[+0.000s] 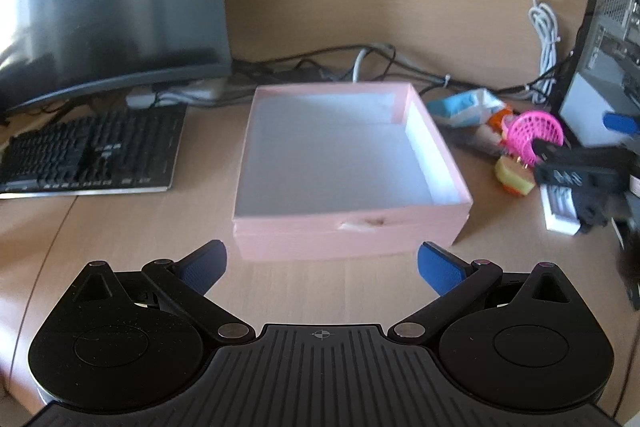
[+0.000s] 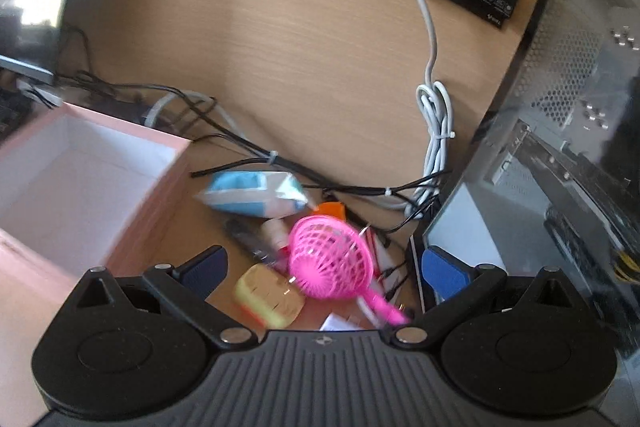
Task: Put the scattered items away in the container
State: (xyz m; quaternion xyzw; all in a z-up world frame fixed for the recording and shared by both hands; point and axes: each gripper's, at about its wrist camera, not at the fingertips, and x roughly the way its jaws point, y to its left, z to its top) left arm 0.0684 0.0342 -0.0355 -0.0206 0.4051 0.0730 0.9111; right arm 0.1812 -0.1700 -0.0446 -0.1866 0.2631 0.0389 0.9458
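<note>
Clutter beside the pink container (image 1: 436,147): the right tool (image 2: 322,273) is hovering directly over the heap of scattered items, its jaws spread wide and gripping nothing. The pink mesh fan (image 2: 330,259) is lying between the two blue pads, its round cage ahead and its handle running back toward the tool's right side, so its long axis is sitting oblique to the closing line. A yellow block (image 2: 268,301) is resting just left of the fan, and a blue-and-white packet (image 2: 252,197) is lying farther ahead. The container is standing empty on the worktop (image 1: 120,227) immediately left of the heap. The left tool (image 1: 322,265), likewise wide open and empty, is facing the container's near wall, well apart from the items; the right tool is judged the nearer.
</note>
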